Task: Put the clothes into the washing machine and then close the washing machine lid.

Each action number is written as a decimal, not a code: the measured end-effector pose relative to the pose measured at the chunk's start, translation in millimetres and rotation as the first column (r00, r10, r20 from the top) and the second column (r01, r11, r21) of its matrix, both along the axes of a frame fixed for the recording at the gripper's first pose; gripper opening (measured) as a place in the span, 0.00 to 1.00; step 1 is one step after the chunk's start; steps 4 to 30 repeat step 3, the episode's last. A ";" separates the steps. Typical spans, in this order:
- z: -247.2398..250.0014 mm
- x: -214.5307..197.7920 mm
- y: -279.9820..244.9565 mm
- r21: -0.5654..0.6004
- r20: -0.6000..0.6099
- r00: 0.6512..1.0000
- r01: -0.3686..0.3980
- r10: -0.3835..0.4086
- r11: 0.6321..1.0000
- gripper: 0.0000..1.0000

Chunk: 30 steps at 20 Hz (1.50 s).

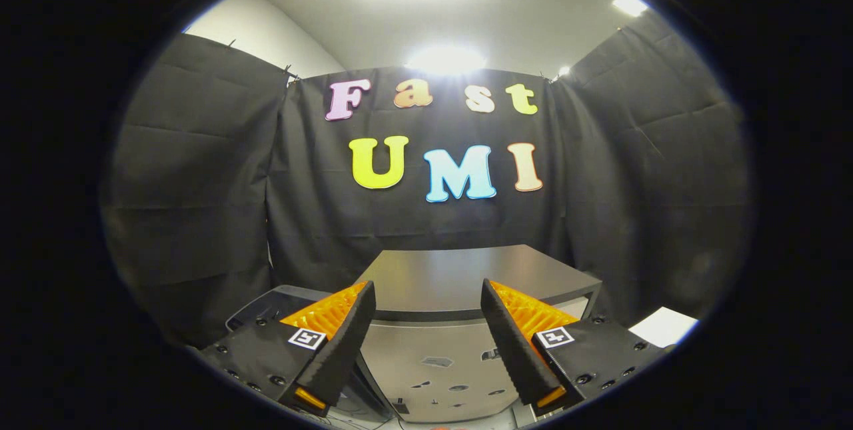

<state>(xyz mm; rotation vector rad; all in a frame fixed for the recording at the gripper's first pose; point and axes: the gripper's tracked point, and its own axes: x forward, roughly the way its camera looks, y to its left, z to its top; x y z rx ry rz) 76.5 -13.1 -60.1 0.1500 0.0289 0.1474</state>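
Grey washing machine lid beyond wide-open, empty gripper.

The washing machine stands straight ahead, with its lid lying flat on top and its front panel below. The gripper hangs before it with its fingers spread apart, the machine's front showing between them. A bin sits to the machine's left, behind the left finger. The booth's cloth wall hangs behind and to both sides.
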 end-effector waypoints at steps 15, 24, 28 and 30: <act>-5.6 -3.6 -2.6 0.010 -0.007 1.000 -0.004 0.004 1.000 0.98; -5.6 -3.6 -2.6 0.010 -0.007 1.000 -0.004 0.004 1.000 0.98; -5.6 -3.6 -2.6 0.010 -0.007 1.000 -0.004 0.004 1.000 0.98; -5.6 -3.6 -2.6 0.010 -0.007 1.000 -0.004 0.004 1.000 0.98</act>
